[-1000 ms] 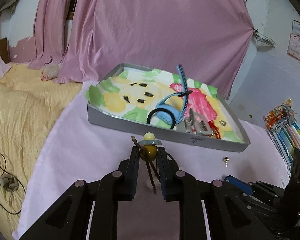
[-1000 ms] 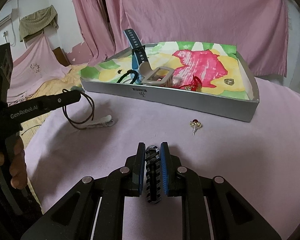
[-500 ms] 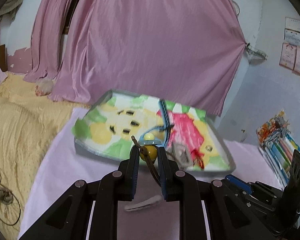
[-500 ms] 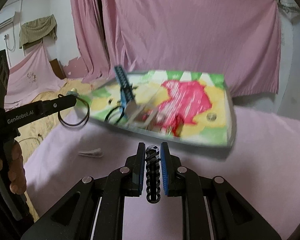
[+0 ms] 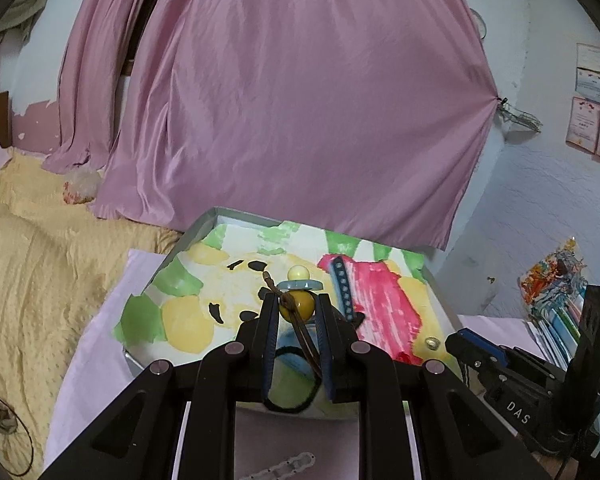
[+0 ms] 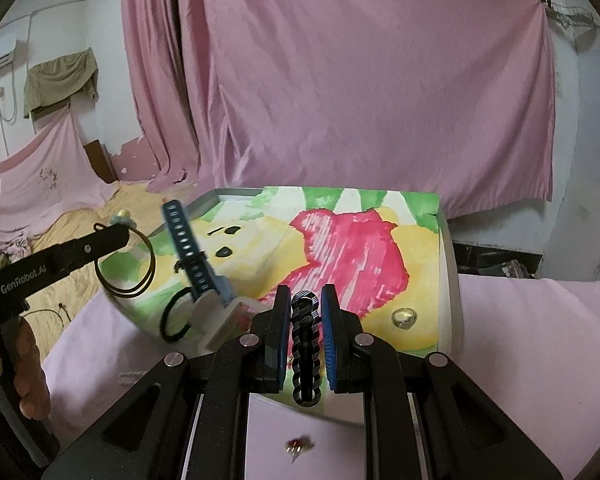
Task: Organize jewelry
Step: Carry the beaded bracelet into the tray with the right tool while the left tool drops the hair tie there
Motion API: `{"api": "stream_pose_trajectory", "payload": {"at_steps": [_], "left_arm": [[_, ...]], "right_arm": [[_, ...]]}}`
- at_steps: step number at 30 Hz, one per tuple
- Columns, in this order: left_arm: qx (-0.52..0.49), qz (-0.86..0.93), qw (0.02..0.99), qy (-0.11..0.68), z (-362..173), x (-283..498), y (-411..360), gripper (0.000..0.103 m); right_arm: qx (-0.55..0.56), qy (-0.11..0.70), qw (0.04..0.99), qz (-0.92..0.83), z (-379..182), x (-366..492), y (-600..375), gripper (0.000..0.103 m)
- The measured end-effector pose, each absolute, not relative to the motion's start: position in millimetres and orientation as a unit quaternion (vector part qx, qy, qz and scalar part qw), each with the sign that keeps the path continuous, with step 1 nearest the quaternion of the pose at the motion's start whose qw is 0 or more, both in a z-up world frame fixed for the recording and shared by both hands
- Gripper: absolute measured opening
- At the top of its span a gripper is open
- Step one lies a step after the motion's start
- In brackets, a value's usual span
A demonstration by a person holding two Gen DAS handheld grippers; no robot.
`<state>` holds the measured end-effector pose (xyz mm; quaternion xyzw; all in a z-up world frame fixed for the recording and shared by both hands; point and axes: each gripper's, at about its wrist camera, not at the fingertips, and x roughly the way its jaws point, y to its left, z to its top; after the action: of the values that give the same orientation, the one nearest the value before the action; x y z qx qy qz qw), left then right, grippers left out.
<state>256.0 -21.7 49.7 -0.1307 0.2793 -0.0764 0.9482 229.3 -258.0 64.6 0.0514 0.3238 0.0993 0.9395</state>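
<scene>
My left gripper is shut on a yellow bead of a brown cord necklace, whose loop hangs over the near-left corner of the grey tray. My right gripper is shut on a black wavy hair clip above the tray's front wall. In the tray lie a blue watch strap, a black hair tie and a silver ring. A red stud earring and a white clip rest on the pink cloth.
The tray stands on a pink cloth-covered table. A hand holds the left gripper's handle. Yellow bedding lies to the left, pink curtains hang behind, and a stack of books sits at the right.
Both grippers rose from the cloth and moved forward to the tray, each still holding its item. The cord loop now hangs in the air.
</scene>
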Motion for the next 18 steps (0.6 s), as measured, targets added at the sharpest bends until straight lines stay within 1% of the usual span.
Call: {"api": "stream_pose_trajectory", "payload": {"at_steps": [9, 18], "left_arm": [[-0.112, -0.07, 0.935, 0.33, 23.3, 276.9, -29.3, 0.017], [-0.099, -0.072, 0.925, 0.36, 8.2, 284.5, -35.2, 0.017]], "right_arm": [[0.05, 0.361, 0.927, 0.094, 41.5, 246.4, -251.9, 0.013], [0.051, 0.391, 0.915, 0.088, 26.9, 257.2, -252.6, 0.013]]}}
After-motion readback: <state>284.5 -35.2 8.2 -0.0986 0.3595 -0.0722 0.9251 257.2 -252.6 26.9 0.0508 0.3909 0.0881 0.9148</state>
